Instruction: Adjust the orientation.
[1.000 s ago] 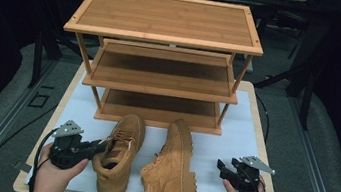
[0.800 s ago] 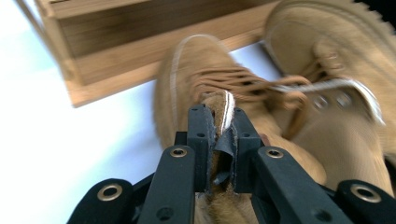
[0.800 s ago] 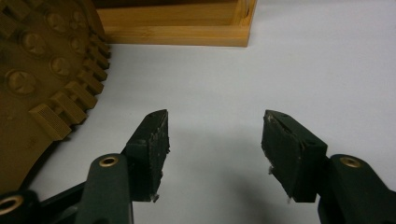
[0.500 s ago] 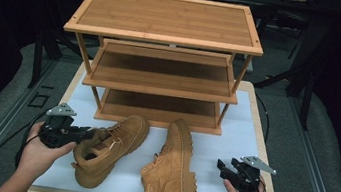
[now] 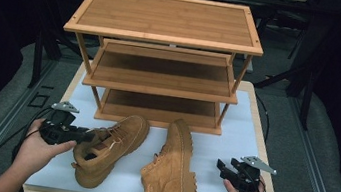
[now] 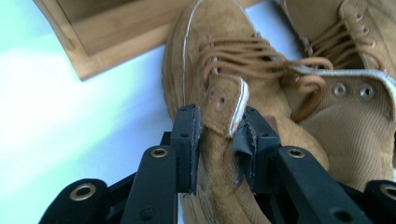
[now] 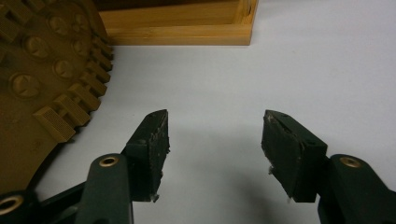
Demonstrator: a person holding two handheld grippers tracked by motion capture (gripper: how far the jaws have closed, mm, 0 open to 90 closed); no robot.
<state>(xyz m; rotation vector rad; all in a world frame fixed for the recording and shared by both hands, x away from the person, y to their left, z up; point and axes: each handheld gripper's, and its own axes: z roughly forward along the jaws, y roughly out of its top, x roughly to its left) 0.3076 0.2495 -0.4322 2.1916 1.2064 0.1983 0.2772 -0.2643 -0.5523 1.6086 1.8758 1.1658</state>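
Two tan suede lace-up boots lie on the white mat in front of a three-shelf bamboo rack (image 5: 161,74). The left boot (image 5: 110,150) stands on its sole, toe angled toward the rack. The right boot (image 5: 173,169) lies on its side, its lugged sole (image 7: 37,70) facing my right gripper. My left gripper (image 5: 89,137) is at the left boot's ankle opening. Its jaws have just been opening, and the collar flap (image 6: 224,107) still sits between them (image 6: 219,135). Over bare mat at the right, my right gripper (image 5: 221,168) (image 7: 215,135) is open and empty.
The rack's bottom frame (image 7: 177,28) lies just beyond both boots. Its three shelves hold nothing. The table's wooden edge (image 5: 259,133) runs along the mat's right side. Cables trail off the left side onto grey floor.
My left hand has moved left and away from the front edge, swinging the left boot's heel left so that it lies at an angle. The right gripper and right boot kept still.
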